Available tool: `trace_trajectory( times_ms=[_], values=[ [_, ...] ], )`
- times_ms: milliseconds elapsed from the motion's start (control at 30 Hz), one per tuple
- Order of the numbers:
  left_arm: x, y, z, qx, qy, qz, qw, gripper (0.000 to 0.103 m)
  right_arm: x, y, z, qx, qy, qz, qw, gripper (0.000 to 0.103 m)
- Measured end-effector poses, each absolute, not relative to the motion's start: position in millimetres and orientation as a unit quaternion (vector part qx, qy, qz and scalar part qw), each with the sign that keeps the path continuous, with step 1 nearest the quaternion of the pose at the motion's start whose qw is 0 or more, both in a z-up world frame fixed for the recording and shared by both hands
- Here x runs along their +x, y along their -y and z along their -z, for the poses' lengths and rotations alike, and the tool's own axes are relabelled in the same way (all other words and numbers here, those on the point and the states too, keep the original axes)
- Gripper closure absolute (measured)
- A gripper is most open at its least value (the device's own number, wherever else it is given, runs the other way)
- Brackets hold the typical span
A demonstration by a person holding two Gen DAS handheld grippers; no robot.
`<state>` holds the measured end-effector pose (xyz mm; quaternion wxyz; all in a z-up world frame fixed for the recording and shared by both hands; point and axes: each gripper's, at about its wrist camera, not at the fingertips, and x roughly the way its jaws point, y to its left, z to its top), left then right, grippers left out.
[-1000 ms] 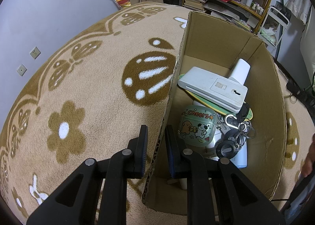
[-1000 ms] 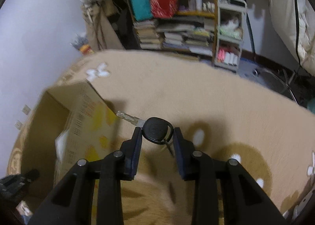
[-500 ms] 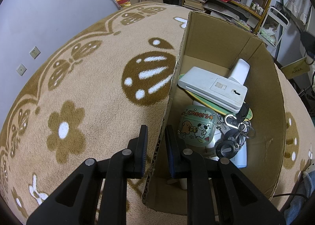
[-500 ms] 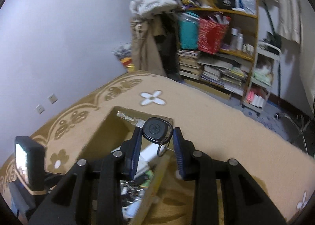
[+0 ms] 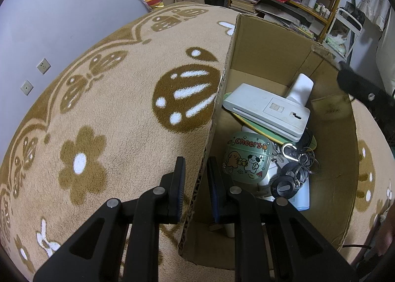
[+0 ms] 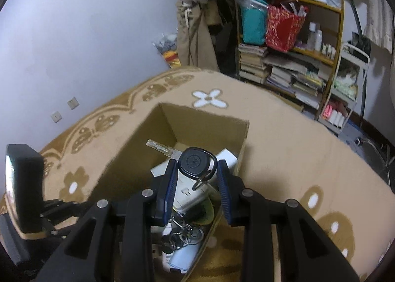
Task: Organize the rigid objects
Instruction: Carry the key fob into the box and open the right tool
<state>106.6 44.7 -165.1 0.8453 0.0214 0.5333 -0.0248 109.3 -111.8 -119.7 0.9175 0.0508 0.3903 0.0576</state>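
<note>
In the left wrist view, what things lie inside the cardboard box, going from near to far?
Black round key fob → pale green "Cheers" cartoon case → flat white rectangular device → upright white plastic piece → far wall of the cardboard box.

the left wrist view looks steeply down from close above the near wall of the cardboard box (image 5: 269, 59), with patterned carpet (image 5: 111, 114) filling its left half. the right wrist view sits higher and further back, facing across the same box (image 6: 187, 121) toward the bookshelf (image 6: 296, 59). both share the box's inside, the carpet and the shelf.
</note>
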Motion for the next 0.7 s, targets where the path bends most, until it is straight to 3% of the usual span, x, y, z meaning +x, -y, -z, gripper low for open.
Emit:
trace_trajectory(
  times_ms=[467, 700],
  values=[
    [107.3, -39.7, 167.9, 0.022, -0.533, 0.024, 0.845, 0.085, 104.1, 111.0, 115.1, 0.049, -0.406, -0.056, 0.911, 0.068],
    [105.0, -33.9, 165.8, 0.042, -0.530, 0.018, 0.847, 0.085, 90.3, 123.8, 114.3, 0.070, -0.422, -0.023, 0.903, 0.054]
  ],
)
